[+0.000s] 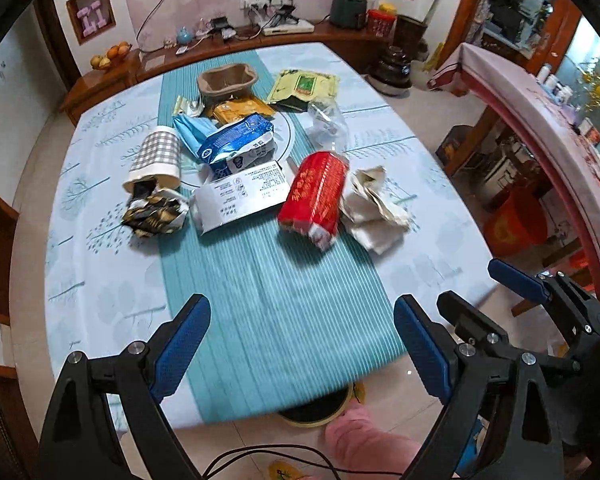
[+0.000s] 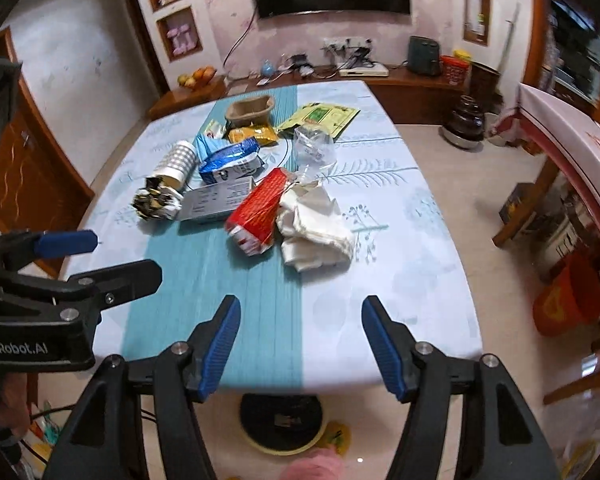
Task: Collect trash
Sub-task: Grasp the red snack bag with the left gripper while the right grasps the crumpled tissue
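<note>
Left gripper (image 1: pixel 302 344) and right gripper (image 2: pixel 300 344) both released above the table's (image 2: pixel 400 320) near edge, trash mid-table, red packet (image 2: pixel 258 212) touching crumpled paper (image 2: pixel 316 232), "GenRobot.AI" on left gripper body

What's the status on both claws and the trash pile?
Left claw open, empty. Right claw open, empty. Trash on table untouched; red packet and crumpled paper nearest. Nothing in the way.

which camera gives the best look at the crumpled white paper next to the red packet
The right wrist view: the crumpled white paper lies nearer the centre, its folds spread open. In the left wrist view it sits off to the right, more bunched.
</note>
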Available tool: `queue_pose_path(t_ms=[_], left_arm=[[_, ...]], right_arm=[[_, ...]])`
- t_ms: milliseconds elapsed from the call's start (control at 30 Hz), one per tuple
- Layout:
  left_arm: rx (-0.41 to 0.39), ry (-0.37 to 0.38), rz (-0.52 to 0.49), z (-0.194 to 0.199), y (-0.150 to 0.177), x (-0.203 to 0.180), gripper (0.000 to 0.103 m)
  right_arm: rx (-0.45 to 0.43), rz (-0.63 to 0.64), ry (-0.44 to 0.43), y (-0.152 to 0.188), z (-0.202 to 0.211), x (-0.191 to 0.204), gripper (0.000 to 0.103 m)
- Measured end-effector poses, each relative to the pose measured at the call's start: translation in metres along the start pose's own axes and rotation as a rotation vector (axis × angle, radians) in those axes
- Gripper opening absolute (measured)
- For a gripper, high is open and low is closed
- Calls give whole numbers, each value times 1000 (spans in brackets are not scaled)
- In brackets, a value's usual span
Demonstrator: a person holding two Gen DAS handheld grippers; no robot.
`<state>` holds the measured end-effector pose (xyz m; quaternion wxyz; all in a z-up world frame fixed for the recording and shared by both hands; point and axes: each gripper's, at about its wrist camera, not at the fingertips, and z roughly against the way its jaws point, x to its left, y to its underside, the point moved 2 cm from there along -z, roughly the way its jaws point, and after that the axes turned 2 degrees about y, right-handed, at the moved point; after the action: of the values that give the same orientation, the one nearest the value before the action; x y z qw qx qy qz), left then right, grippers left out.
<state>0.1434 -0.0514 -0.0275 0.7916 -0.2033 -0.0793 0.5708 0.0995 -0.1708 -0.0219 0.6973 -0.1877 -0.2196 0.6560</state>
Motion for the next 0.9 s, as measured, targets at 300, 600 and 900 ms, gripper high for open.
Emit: queue_pose_path(t_ms=[300,600,900], left_arm=[[49,-5,106,-40,-31,18,92],[72,0,137,-57,-42,22,92],[105,10,79,-88,-61,1,92]], right_arm=[[58,128,-34,-37,-70,-1,64],[98,220,-29,-49,-117,1,63],[111,172,-73,-50,-122,-25,20]])
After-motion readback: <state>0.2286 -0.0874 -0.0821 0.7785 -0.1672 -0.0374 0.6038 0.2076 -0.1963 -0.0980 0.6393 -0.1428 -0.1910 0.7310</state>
